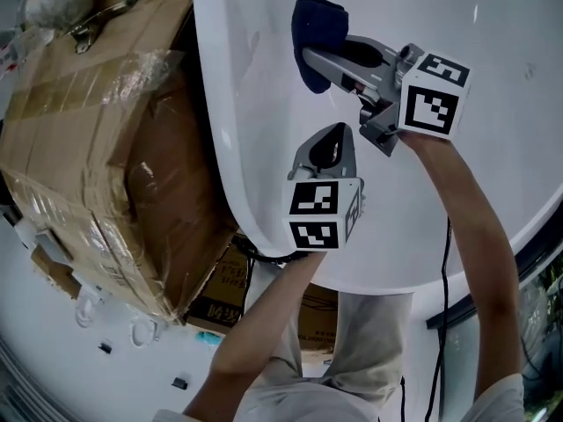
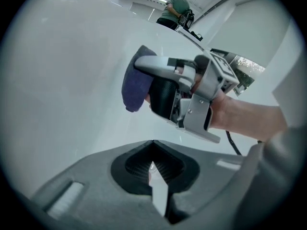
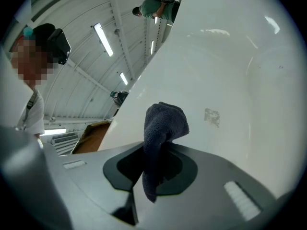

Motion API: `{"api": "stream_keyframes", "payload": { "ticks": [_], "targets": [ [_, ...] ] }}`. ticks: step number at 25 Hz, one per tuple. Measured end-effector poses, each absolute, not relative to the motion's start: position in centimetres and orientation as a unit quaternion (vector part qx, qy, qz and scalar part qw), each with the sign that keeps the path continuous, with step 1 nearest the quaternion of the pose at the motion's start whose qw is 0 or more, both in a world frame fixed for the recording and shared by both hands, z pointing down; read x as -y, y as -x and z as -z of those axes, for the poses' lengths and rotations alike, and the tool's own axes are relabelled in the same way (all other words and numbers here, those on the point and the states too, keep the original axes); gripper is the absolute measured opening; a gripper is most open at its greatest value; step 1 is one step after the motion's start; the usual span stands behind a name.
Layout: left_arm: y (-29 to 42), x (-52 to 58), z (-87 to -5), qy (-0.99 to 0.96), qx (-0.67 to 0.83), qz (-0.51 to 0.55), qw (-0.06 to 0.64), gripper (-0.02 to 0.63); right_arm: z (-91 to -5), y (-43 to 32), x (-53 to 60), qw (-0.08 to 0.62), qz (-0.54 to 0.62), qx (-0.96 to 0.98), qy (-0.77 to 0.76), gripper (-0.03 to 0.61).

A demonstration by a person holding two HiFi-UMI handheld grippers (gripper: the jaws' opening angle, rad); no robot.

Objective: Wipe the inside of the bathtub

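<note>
1. Only black-and-white square markers are seen on the gripper cubes; print on a small box (image 1: 224, 299) cannot be read.
2. Bare white wall is left all round the cloth (image 1: 317, 33) inside the bathtub (image 1: 501, 86), whose rim runs beside a large cardboard box (image 1: 106, 130).
3. The cloth is clamped in the right gripper (image 1: 310, 60) fingers against the wall; the left gripper (image 1: 332, 134) fingers are closed on nothing, just beside it.
</note>
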State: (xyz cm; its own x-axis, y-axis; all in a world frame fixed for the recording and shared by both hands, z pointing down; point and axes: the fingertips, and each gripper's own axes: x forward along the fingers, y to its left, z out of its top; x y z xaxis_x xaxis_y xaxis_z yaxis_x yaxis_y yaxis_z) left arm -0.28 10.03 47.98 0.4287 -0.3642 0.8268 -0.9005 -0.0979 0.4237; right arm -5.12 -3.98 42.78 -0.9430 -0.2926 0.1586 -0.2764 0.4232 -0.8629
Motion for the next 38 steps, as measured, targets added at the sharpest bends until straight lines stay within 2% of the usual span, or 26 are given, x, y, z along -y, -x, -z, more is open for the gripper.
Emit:
{"api": "stream_keyframes", "payload": {
  "ticks": [17, 23, 30, 38],
  "targets": [
    [0.3, -10.0, -51.2, -0.698, 0.448, -0.292, 0.477, -0.002, -57.3, 0.8, 4.6, -0.080, 0.532, -0.792, 0.289, 0.046],
    [0.2, -9.9, -52.0, -0.703, 0.437, -0.299, 0.474, -0.002, -61.1, 0.6, 4.3, -0.078, 0.578, -0.756, 0.299, 0.044],
    [0.6, -9.6, -52.8, -0.702, 0.431, -0.303, 0.479, -0.002, -66.7, 0.1, 3.7, -0.122, 0.606, -0.716, 0.324, 0.038],
    [0.6, -9.3, -53.6, -0.700, 0.423, -0.302, 0.490, -0.002, -69.9, 0.0, 4.1, -0.122, 0.629, -0.689, 0.338, 0.037]
  ]
}}
